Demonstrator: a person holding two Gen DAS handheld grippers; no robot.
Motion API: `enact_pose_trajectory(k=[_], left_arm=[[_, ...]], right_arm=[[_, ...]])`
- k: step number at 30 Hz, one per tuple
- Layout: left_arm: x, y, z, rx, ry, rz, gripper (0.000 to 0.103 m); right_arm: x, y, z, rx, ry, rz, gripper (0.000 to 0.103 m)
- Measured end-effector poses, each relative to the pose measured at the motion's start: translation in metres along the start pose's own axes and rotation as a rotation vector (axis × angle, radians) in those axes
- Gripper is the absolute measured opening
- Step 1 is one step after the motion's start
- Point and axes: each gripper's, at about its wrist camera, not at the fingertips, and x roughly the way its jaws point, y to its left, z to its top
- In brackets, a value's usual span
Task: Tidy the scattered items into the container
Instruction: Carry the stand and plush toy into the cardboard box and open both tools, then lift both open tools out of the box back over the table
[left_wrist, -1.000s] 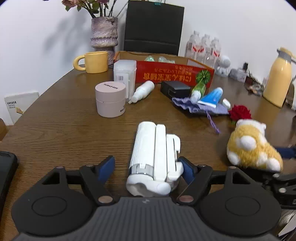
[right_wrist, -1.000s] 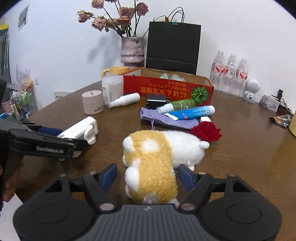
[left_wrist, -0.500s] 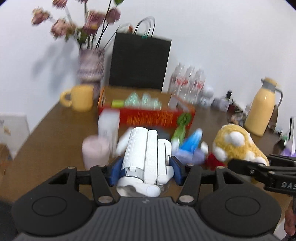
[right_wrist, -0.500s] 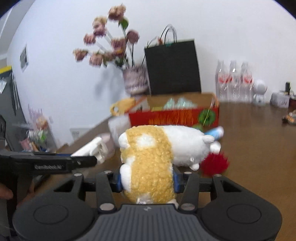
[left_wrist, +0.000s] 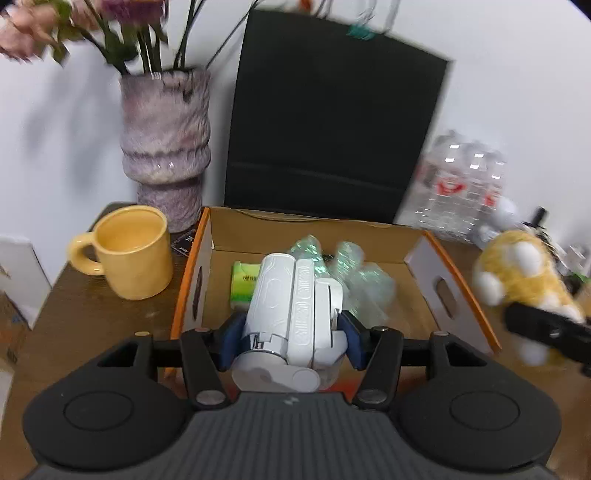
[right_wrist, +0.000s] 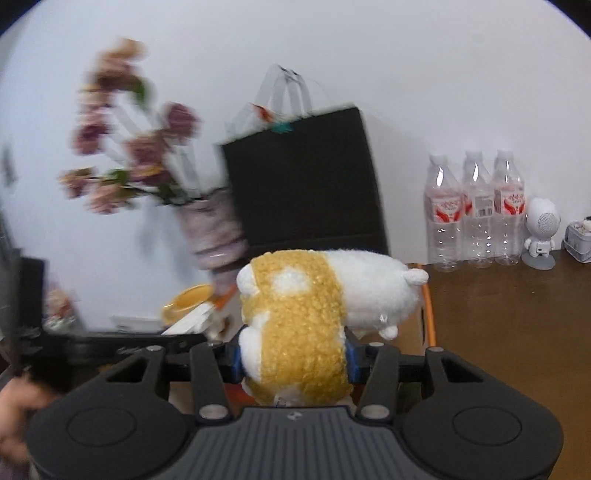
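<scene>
My left gripper (left_wrist: 290, 341) is shut on a white folded handheld device (left_wrist: 293, 314) and holds it over the open cardboard box (left_wrist: 448, 291), which has orange edges. Inside the box lie a green packet (left_wrist: 242, 286) and clear greenish wrapped items (left_wrist: 360, 275). My right gripper (right_wrist: 293, 360) is shut on a yellow and white plush toy (right_wrist: 303, 321) and holds it in the air near the box's right side. The plush also shows at the right of the left wrist view (left_wrist: 517, 280). The left gripper's black arm shows at the left of the right wrist view (right_wrist: 110, 341).
A yellow mug (left_wrist: 127, 254) stands left of the box. Behind it is a purple vase (left_wrist: 166, 144) with flowers. A black paper bag (left_wrist: 332, 122) stands behind the box. Water bottles (right_wrist: 474, 210) and a small white robot figure (right_wrist: 541, 232) stand at the back right on the brown table (right_wrist: 517, 332).
Both grippers closed on their objects, lifted them off the table and carried them forward to the box. The white device now hangs over the box, the plush beside it.
</scene>
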Motion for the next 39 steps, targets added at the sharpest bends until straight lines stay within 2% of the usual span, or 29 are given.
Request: enact_pose_trajectory(k=[2,5,9,11,12,15,16,17,22,26,28,32,35,39], left_arm=[[0.032,0.003,0.014,-0.030,0.088,-0.021,0.056],[0.071,0.005,0.025,-0.088,0.185,-0.041,0.056],[0.107,-0.013,0.030,-0.051,0.190,0.017,0.056],[0.111,-0.014,0.030,-0.041,0.194,0.014,0.061],[0.114,-0.015,0.030,-0.037,0.196,0.012,0.068],[0.121,-0.016,0.031,-0.022,0.202,0.007,0.077],[0.123,-0.016,0.031,-0.018,0.204,0.006,0.082],[0.125,-0.017,0.032,-0.013,0.206,0.004,0.083],[0.119,-0.018,0.037,0.021,0.194,0.019,0.090],[0.107,-0.019,0.037,0.062,0.195,0.069,0.096],[0.101,-0.017,0.035,0.064,0.204,0.078,0.101],[0.089,-0.017,0.027,0.072,0.241,0.080,0.101],[0.074,-0.018,0.021,0.092,0.247,0.102,0.102],[0.051,-0.017,0.014,0.095,0.234,0.107,0.103]], right_arm=[[0.040,-0.009,0.015,0.036,0.077,0.013,0.047],[0.090,-0.021,0.026,0.071,0.145,-0.037,0.047],[0.143,-0.031,0.038,0.070,0.188,-0.134,0.048],[0.162,-0.036,0.040,0.084,0.215,-0.147,0.054],[0.170,-0.039,0.041,0.094,0.230,-0.153,0.056],[0.190,-0.050,0.038,0.126,0.260,-0.167,0.069],[0.190,-0.053,0.037,0.139,0.268,-0.172,0.076],[0.190,-0.055,0.036,0.152,0.277,-0.178,0.078],[0.169,-0.055,0.039,0.145,0.264,-0.156,0.082],[0.157,-0.049,0.040,0.074,0.315,-0.158,0.082],[0.150,-0.048,0.038,0.066,0.336,-0.157,0.082],[0.137,-0.040,0.029,0.042,0.400,-0.148,0.082],[0.132,-0.033,0.022,0.022,0.445,-0.171,0.090],[0.119,-0.024,0.018,0.031,0.466,-0.168,0.090]])
